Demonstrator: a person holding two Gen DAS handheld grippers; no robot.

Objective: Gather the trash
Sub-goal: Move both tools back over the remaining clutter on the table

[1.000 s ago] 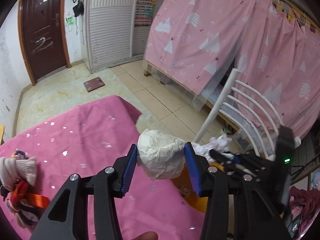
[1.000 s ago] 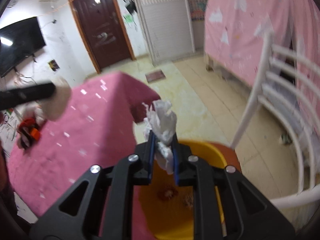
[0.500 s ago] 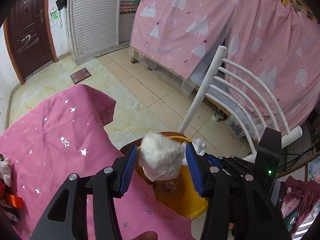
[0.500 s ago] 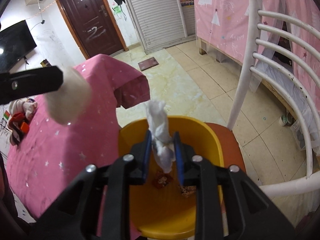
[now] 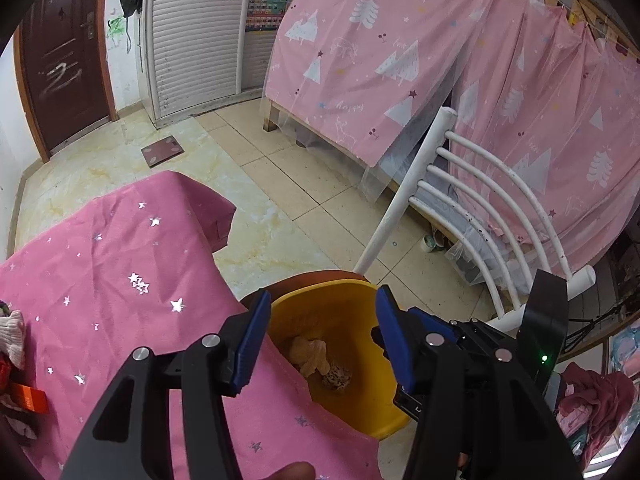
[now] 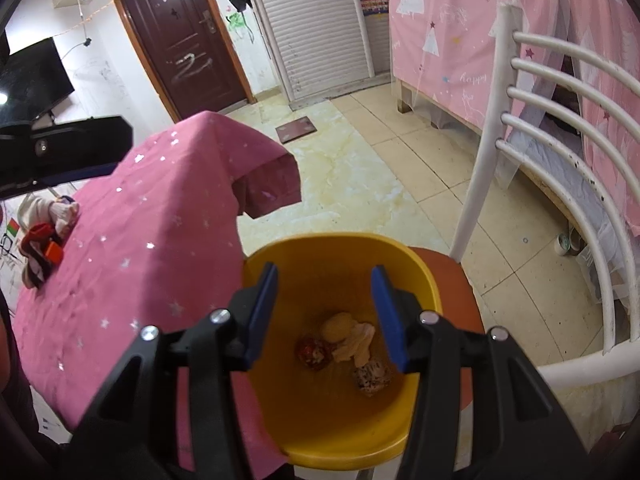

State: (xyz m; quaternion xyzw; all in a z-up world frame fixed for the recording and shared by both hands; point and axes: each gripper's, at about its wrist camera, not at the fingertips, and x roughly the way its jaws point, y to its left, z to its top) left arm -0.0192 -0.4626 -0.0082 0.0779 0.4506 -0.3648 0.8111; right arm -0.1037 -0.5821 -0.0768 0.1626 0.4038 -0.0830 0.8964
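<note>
A yellow bin [image 6: 420, 276] stands on an orange chair seat [image 6: 448, 268] beside the pink-clothed table [image 6: 160, 216]. Crumpled trash lies at its bottom: a pale paper wad [image 6: 352, 338], a reddish piece [image 6: 311, 352] and a speckled ball [image 6: 372, 378]. My right gripper [image 6: 324, 316] is open and empty directly above the bin. My left gripper [image 5: 322, 344] is open and empty over the bin's [image 5: 344, 308] near rim, where the pale wad [image 5: 310, 354] and the speckled ball [image 5: 337, 376] show again.
A white chair back [image 6: 560, 128] rises to the right of the bin. A pile of socks and an orange tag [image 6: 48, 224] lies at the table's left end. Pink curtains [image 5: 400, 60], a brown door [image 6: 184, 40] and a floor scale [image 5: 162, 152] stand beyond on the tiled floor.
Both grippers have opened and let go of their paper wads, which now lie in the bin. Both have moved over the bin.
</note>
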